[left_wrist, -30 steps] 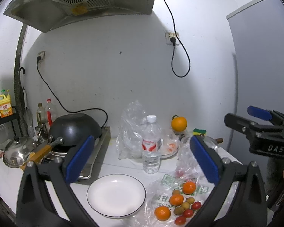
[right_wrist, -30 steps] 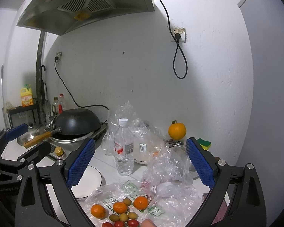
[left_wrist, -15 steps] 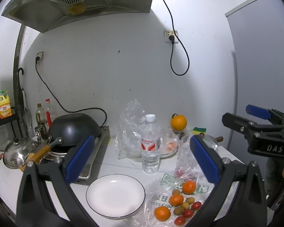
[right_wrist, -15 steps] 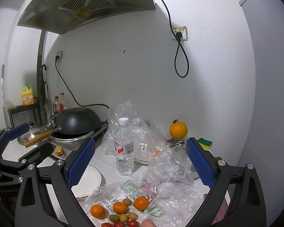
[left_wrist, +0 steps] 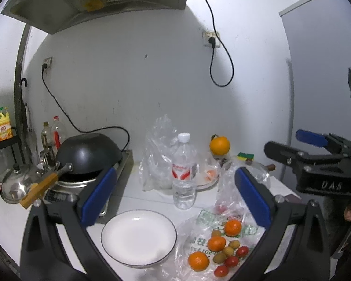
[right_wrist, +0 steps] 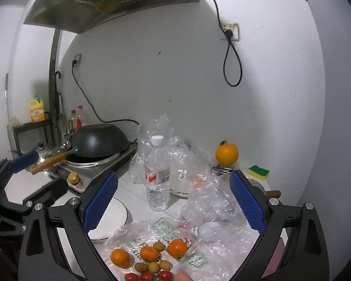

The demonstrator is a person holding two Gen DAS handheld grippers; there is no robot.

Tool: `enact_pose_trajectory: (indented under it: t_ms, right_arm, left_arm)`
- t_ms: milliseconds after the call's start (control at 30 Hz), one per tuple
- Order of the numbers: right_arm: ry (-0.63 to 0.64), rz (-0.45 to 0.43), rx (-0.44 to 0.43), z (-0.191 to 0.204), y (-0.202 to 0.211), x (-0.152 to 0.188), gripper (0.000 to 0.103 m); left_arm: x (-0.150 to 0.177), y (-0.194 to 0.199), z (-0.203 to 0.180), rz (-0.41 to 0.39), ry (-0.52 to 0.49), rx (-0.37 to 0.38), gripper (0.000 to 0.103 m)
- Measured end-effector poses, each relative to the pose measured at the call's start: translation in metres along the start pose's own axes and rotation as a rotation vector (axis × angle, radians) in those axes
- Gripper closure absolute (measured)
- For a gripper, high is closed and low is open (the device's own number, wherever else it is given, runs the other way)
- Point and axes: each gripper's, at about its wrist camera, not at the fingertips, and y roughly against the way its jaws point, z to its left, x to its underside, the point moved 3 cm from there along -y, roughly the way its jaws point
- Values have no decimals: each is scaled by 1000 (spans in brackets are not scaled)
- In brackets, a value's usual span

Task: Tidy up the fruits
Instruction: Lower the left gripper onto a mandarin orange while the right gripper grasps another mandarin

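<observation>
Three mandarins (left_wrist: 217, 243), small tan-green round fruits (left_wrist: 227, 251) and red cherry tomatoes (left_wrist: 231, 261) lie clustered on flattened plastic bag (left_wrist: 199, 224), just right of empty white plate (left_wrist: 138, 237). One large orange (left_wrist: 219, 145) sits apart, near wall.

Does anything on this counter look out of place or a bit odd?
Yes. The wok sits upside down over the stove. One big orange perches alone by the wall, away from the small fruit loose on a plastic bag. The plate is empty.
</observation>
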Motion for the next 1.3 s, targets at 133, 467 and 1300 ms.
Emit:
enact_pose_trajectory:
  t_ms: [133,467,1300]
  right_arm:
    - [11,13,-16,0,-8,5,5]
    - [-46,143,-26,-30,-33,48,5]
    - [-78,559,-143,-32,-143,161,49]
  left_arm:
    - [10,-9,-2,37,-7,-2,1]
    - [61,-45,-23,201,-121,15,2]
    - [163,-116,-55,605,-235,185,54]
